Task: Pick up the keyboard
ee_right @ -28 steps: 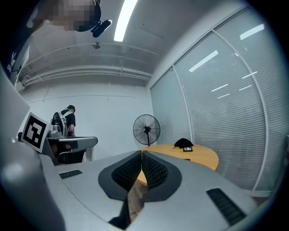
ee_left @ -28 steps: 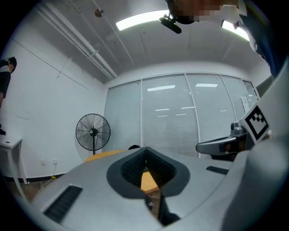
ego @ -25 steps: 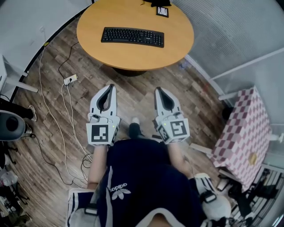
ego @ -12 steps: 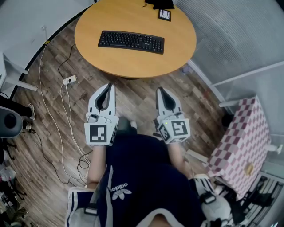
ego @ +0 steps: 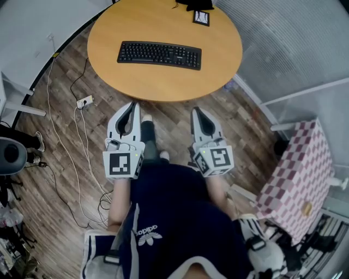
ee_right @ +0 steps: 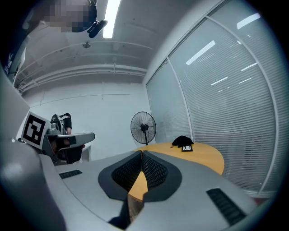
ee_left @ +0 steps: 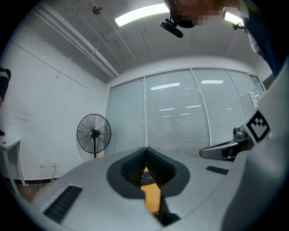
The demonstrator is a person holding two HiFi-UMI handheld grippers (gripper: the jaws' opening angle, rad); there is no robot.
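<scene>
A black keyboard [ego: 159,54] lies across the round wooden table [ego: 218,65] at the top of the head view. A sliver of the keyboard [ee_left: 145,177] shows through the slot of the left gripper's jaws. My left gripper [ego: 132,103] is held level short of the table's near edge, jaws shut and empty. My right gripper [ego: 195,110] hangs beside it, also shut and empty, with the table [ee_right: 205,155] ahead of it. Both are well short of the keyboard.
A small framed card [ego: 200,17] and a black object [ego: 193,4] sit at the table's far side. Cables and a power strip [ego: 84,101] trail on the wood floor at left. A checkered box [ego: 297,169] stands at right. A standing fan [ee_left: 93,134] is by the wall.
Both grippers have come closer to the table's near edge, and the table with the keyboard sits lower and nearer in the head view. Jaws stayed shut.
</scene>
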